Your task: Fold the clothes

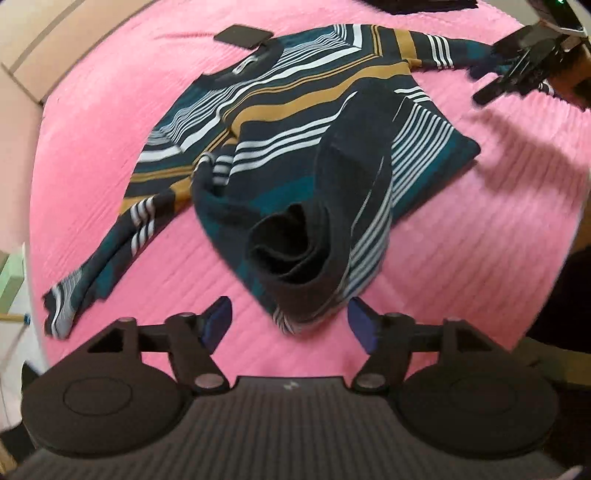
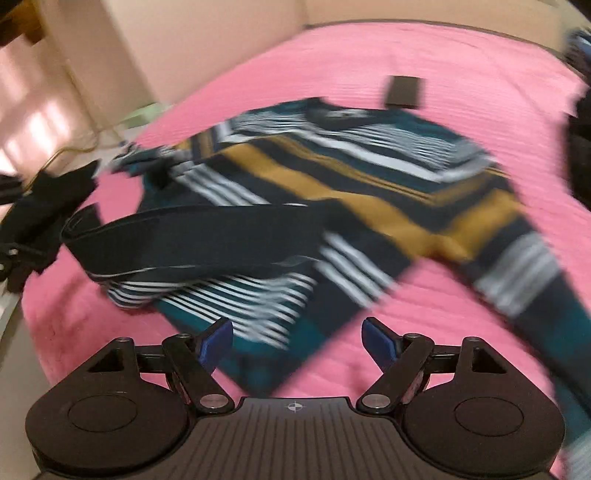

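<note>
Both my grippers, left gripper (image 1: 290, 320) and right gripper (image 2: 297, 339), spread, empty. Striped sweater (image 1: 295, 122) hem bunched; next: flatten hem.

A bed under a ribbed pink cover (image 1: 461, 258) fills both views. A striped sweater (image 1: 295, 122) lies spread across its middle, hem rumpled; a flat black rectangle (image 1: 243, 36) rests just beyond the collar, upper left of centre
</note>
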{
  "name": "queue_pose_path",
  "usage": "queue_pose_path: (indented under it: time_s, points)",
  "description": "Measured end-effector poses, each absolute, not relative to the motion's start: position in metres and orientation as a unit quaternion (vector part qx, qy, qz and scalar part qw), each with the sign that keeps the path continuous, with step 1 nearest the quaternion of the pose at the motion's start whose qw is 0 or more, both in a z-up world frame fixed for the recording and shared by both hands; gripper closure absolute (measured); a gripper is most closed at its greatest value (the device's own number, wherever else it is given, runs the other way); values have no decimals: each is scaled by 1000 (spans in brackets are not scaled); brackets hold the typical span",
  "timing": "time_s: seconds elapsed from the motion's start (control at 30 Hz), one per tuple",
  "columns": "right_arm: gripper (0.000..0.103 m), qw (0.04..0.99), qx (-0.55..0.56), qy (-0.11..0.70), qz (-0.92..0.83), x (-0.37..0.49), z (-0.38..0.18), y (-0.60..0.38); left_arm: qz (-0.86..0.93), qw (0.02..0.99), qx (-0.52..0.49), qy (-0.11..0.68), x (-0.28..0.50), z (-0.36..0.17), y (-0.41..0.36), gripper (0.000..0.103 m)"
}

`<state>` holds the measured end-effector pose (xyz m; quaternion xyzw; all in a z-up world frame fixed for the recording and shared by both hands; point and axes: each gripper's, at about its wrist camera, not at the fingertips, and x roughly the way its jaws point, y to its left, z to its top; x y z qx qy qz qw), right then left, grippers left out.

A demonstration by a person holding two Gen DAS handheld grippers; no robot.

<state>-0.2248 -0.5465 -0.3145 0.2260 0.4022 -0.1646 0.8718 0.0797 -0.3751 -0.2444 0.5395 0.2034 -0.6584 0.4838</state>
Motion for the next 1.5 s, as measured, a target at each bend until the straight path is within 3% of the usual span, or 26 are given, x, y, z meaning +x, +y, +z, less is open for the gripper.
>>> queue_pose_path:
  time_s: [0.13, 0.17, 0.2, 0.23, 0.27, 0.3, 0.47, 0.6, 0.67, 0.77, 0.8, 0.83, 0.87, 0.9, 0.93, 1.0, 1.13, 1.27, 1.33, 1.47, 1.5]
  points:
    - [24, 858, 260, 402, -188, -179, -349, -561, -689, 466, 538, 138, 81, -277, -383, 36]
    - [29, 850, 287, 399, -191, -173, -355, -568, -698, 460, 531, 138, 82, -281, -387, 37]
    - [82, 844, 302, 399, -192, -172, -354, -572, -708, 454, 523, 141, 84, -285, -391, 42]
    - [99, 839, 313, 401, -194, -173, -348, -574, -717, 448, 514, 143, 85, -288, -395, 67]
    - [99, 834, 323, 402, -196, -173, -343, -577, -726, 441, 506, 146, 87, -291, -398, 84]
    - [99, 829, 333, 403, -198, -174, -338, -579, -725, 444, 505, 148, 87, -288, -398, 94]
    - [99, 865, 233, 386, -220, -218, -219, -545, -745, 477, 440, 157, 88, -215, -344, 98]
    - [99, 890, 115, 382, -222, -262, -130, -475, -762, 465, 413, 179, 68, -162, -276, 100]
    - [99, 877, 108, 414, -218, -285, -130, -441, -754, 455, 414, 231, 63, -165, -249, 101]
    - [96, 828, 111, 494, -243, -314, -174, -406, -720, 442, 440, 306, 62, -191, -227, 94]
    - [80, 804, 124, 519, -262, -322, -192, -401, -708, 443, 449, 318, 63, -199, -224, 90]
    - [45, 778, 144, 543, -283, -330, -209, -398, -695, 445, 458, 330, 64, -206, -221, 79]
    - [30, 769, 170, 540, -298, -336, -219, -396, -686, 453, 457, 341, 66, -212, -226, 72]
    - [22, 769, 198, 524, -309, -342, -227, -395, -676, 461, 455, 351, 67, -218, -232, 60]
    - [22, 767, 227, 510, -316, -344, -233, -397, -666, 480, 449, 353, 68, -223, -241, 49]
    - [22, 763, 273, 488, -324, -343, -246, -406, -641, 513, 437, 366, 67, -235, -264, 42]
    - [23, 760, 320, 463, -324, -348, -266, -434, -630, 542, 368, 418, 45, -260, -310, 40]
    - [23, 753, 338, 468, -315, -353, -286, -454, -646, 525, 369, 414, -3, -287, -346, 41]
    - [23, 748, 345, 472, -312, -358, -294, -457, -650, 514, 390, 402, -26, -298, -358, 48]
    - [23, 749, 350, 476, -301, -360, -304, -449, -634, 514, 393, 423, -49, -315, -375, 53]
    - [23, 749, 350, 478, -296, -359, -307, -447, -628, 517, 399, 424, -53, -320, -379, 60]
